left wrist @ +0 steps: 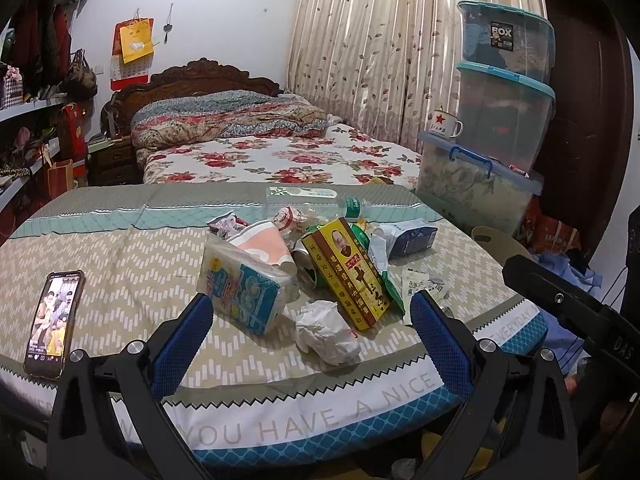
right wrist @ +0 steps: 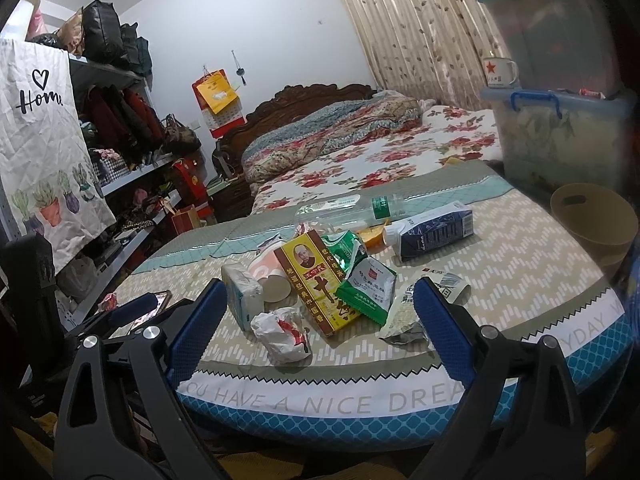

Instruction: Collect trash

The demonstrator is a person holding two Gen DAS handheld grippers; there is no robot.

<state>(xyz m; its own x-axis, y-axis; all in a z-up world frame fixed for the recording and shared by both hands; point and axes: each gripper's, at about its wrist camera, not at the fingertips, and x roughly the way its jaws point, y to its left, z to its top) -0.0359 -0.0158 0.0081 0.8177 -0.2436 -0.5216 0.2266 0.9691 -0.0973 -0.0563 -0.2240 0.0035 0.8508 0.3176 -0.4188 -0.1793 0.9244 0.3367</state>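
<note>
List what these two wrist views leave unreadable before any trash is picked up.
- Beige bin: right view cuts it at the edge, inside unseen; left view shows only its rim.
- Crushed can: mostly hidden behind the yellow box.
- Phone: right view, covered by the left gripper's fingers.

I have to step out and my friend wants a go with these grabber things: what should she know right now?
Left tool: open, empty, at the near edge of the table.
Right tool: open, empty, jaws easing slightly inward with nothing gripped.
Trash is heaped mid-table: crumpled paper nearest, yellow box, tissue pack, paper cup, green wrapper, carton, clear bottle.
The tan bin stands beside the table's right end.
The phone is not trash.
Done: seemingly nothing. Left: all of it.
</note>
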